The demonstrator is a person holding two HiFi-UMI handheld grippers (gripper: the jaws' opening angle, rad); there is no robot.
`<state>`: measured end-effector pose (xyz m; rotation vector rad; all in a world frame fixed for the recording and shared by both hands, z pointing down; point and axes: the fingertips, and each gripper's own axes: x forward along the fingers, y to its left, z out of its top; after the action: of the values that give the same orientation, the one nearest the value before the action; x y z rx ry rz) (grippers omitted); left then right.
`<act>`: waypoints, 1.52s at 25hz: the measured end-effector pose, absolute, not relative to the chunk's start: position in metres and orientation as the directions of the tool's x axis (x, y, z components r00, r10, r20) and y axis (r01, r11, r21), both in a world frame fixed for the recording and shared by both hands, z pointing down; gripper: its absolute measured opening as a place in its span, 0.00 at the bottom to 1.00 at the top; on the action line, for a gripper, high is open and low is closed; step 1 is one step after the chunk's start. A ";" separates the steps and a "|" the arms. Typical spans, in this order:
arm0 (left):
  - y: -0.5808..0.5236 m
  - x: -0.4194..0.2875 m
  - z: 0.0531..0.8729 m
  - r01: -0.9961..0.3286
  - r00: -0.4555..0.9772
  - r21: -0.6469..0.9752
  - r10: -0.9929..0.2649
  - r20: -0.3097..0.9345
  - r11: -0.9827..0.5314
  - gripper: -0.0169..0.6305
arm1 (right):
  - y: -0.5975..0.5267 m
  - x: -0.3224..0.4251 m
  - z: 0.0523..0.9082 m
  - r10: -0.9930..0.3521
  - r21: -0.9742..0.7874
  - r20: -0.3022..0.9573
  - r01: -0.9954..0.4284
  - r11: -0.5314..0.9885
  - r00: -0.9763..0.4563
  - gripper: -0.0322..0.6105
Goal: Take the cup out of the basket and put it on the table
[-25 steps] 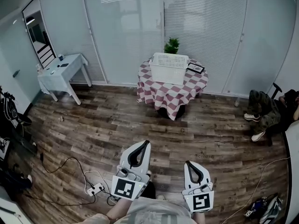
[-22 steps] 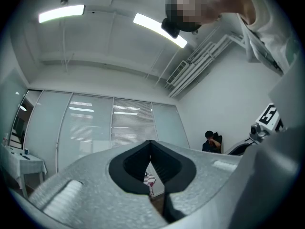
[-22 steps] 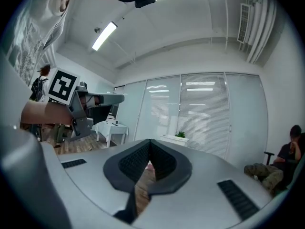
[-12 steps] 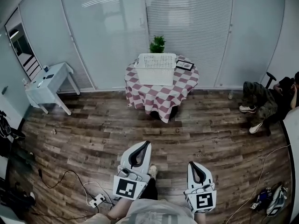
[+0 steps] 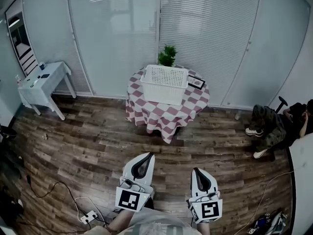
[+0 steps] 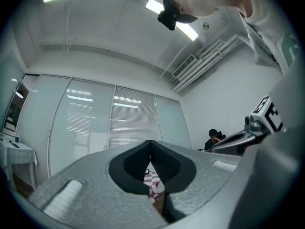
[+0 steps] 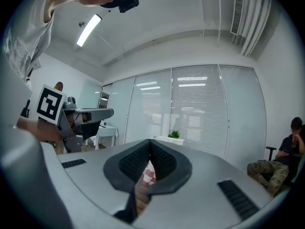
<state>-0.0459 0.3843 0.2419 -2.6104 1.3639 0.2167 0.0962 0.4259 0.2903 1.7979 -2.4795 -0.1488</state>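
Left tongs (image 5: 147,154): pressed together, nothing between them.
Right tongs (image 5: 196,170): pressed together, empty, beside the left.
Bench (image 5: 164,117): round, checked cloth, well ahead.
Basket (image 5: 165,83): white, on the bench.
Cup: unseen, perhaps inside the basket.

Left gripper (image 5: 147,156): held low and out in front, pointed forward. Its jaws are pressed together and nothing is gripped.
Right gripper (image 5: 196,171): held beside the left one, a little apart. Its jaws are pressed together and nothing is gripped.
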 end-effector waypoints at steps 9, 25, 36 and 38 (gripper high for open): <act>0.290 -0.090 0.248 -0.875 0.483 -0.079 -0.855 -0.191 -0.477 0.03 | 0.332 0.060 0.286 -0.922 0.118 0.017 -0.915 0.385 -0.386 0.06; 0.142 -0.107 0.246 -0.881 0.471 -0.068 -0.855 -0.216 -0.468 0.03 | 0.220 0.076 0.290 -0.956 0.059 0.054 -0.955 0.291 -0.288 0.06; 0.050 -0.062 0.226 -0.896 0.441 -0.080 -0.858 -0.261 -0.436 0.03 | 0.111 0.115 0.280 -0.941 0.079 0.030 -0.938 0.338 -0.336 0.06; 0.039 -0.054 0.228 -0.899 0.437 -0.074 -0.863 -0.253 -0.433 0.03 | 0.096 0.120 0.280 -0.934 0.076 0.035 -0.931 0.357 -0.355 0.06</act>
<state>-0.0537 0.0386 0.2276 -2.4897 1.5480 0.2620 0.1197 0.0962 0.2804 1.7402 -2.5275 -0.0654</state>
